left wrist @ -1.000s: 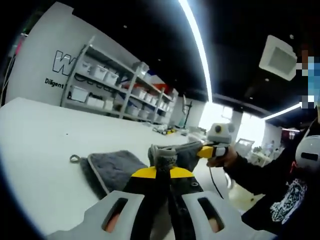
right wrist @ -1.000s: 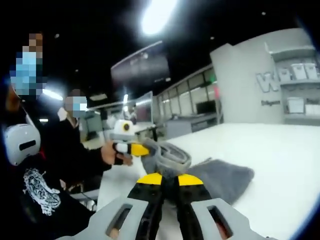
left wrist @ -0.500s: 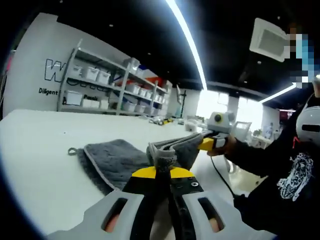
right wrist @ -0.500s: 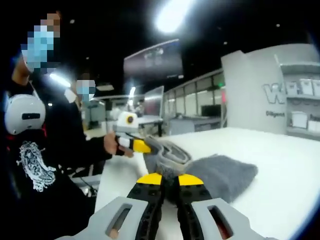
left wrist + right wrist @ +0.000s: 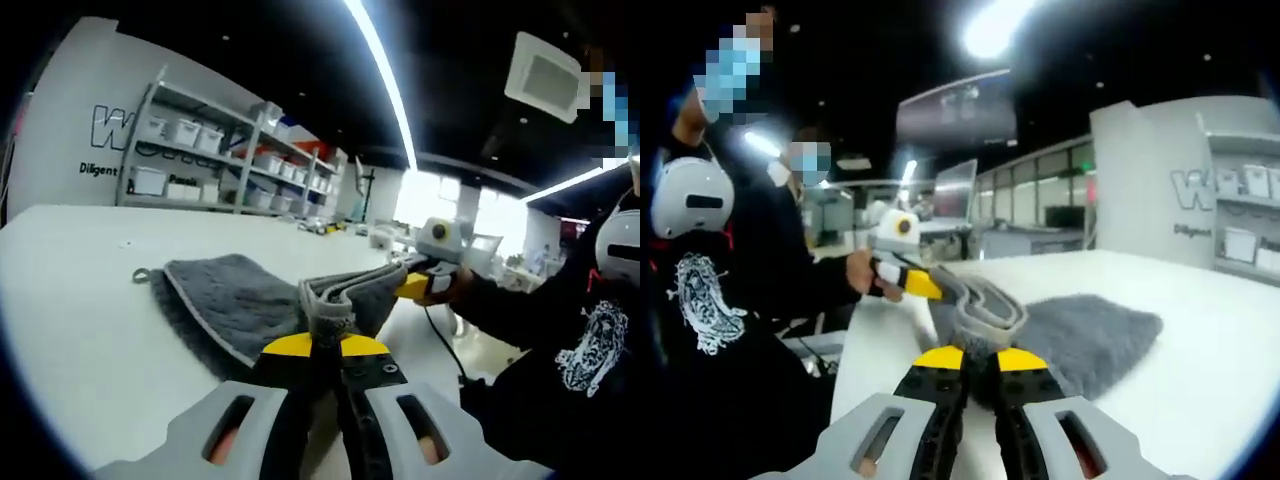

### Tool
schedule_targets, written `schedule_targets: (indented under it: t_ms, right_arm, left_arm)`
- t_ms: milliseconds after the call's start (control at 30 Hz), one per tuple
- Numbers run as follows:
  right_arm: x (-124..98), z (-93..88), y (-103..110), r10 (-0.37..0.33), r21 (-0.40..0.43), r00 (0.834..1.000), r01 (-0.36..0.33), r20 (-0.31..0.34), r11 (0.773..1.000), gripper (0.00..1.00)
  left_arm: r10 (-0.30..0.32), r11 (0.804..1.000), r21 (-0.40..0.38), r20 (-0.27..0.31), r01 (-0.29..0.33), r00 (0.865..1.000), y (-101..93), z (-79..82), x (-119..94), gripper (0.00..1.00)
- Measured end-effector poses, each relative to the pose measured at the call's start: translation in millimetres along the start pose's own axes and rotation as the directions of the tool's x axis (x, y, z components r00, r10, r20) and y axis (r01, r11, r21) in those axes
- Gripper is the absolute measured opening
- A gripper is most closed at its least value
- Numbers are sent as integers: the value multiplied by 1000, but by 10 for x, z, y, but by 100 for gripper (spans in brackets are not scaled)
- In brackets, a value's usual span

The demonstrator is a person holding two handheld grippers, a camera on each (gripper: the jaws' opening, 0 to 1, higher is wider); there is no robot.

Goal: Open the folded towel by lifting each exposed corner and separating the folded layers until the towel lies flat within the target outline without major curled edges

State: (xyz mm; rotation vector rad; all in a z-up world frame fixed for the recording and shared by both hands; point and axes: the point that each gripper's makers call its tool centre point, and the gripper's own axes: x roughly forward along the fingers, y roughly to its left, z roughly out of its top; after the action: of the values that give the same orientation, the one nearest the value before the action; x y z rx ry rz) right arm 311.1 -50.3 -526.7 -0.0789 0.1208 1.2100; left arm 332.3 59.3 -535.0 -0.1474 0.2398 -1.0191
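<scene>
In the left gripper view we see the left gripper [image 5: 326,340] at bottom centre, jaws closed on a bunched corner of the grey towel [image 5: 225,300], which spreads left of centre on the white table [image 5: 80,300]. Right of centre, the right gripper [image 5: 418,285] pinches the towel's raised edge, a hand [image 5: 447,292] behind it. In the right gripper view, the right gripper [image 5: 980,352] clamps folded towel [image 5: 1090,335] layers at lower centre; the left gripper [image 5: 915,284] grips them at centre left.

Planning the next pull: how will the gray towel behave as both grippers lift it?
Likely floppy: the gray towel sags between the left gripper and right gripper. Probably light and grippy, since small pinches hold its edge.
</scene>
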Motion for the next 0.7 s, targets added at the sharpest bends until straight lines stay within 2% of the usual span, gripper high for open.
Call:
schedule_targets:
  t_ms: [267, 700]
  right_arm:
    - [-21, -82, 39, 11, 0, 1000, -11, -7, 1000, 5]
    - [-52, -221, 72, 35, 8, 998, -35, -57, 999, 6]
  left_arm:
    - [-1, 1000, 2, -41, 2, 999, -24, -99, 2, 3]
    - [15, 1000, 4, -92, -15, 996, -39, -227, -9, 3]
